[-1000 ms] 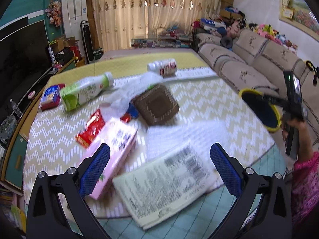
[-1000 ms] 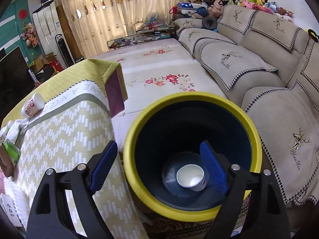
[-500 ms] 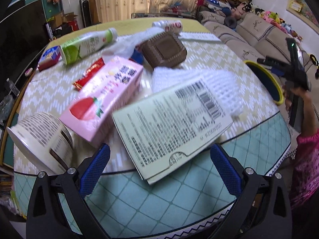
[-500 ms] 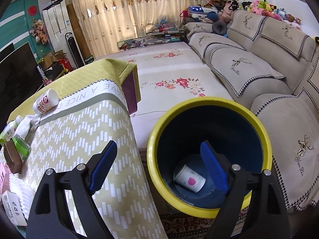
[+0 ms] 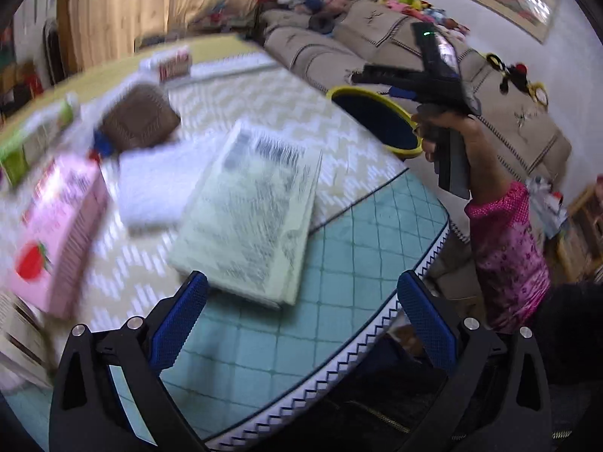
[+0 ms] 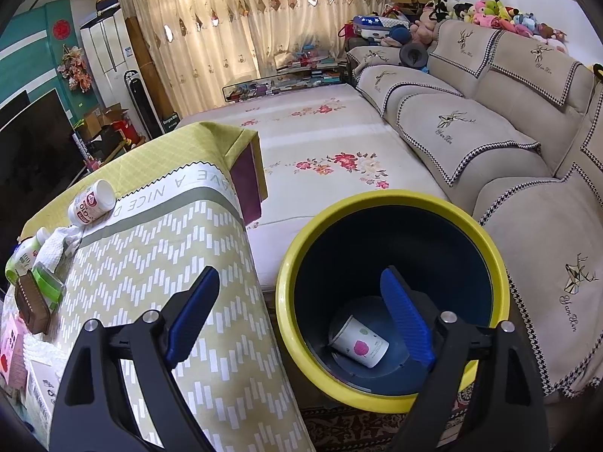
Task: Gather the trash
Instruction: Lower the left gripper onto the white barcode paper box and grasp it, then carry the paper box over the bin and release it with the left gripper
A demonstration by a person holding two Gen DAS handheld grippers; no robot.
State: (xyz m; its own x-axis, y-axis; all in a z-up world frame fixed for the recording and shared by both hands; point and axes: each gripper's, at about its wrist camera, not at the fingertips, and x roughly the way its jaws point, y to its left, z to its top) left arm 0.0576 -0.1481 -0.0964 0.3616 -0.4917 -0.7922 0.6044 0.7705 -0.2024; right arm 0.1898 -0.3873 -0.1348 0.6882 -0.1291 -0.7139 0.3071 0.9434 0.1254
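Swung rightward, left gripper gapes empty; right gripper also apart.

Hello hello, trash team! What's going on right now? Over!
Left gripper open, empty, over the table edge near the flat paper packet. Right gripper open, empty, above the yellow bin. Paper cup in bin. Nothing blocking.

We see a glossy plastic bin with a yellow rim, a printed paper cup inside it, a woven patterned tablecloth, a matt printed carton, and textured blue rubber-like pads on matt black plastic gripper fingers.
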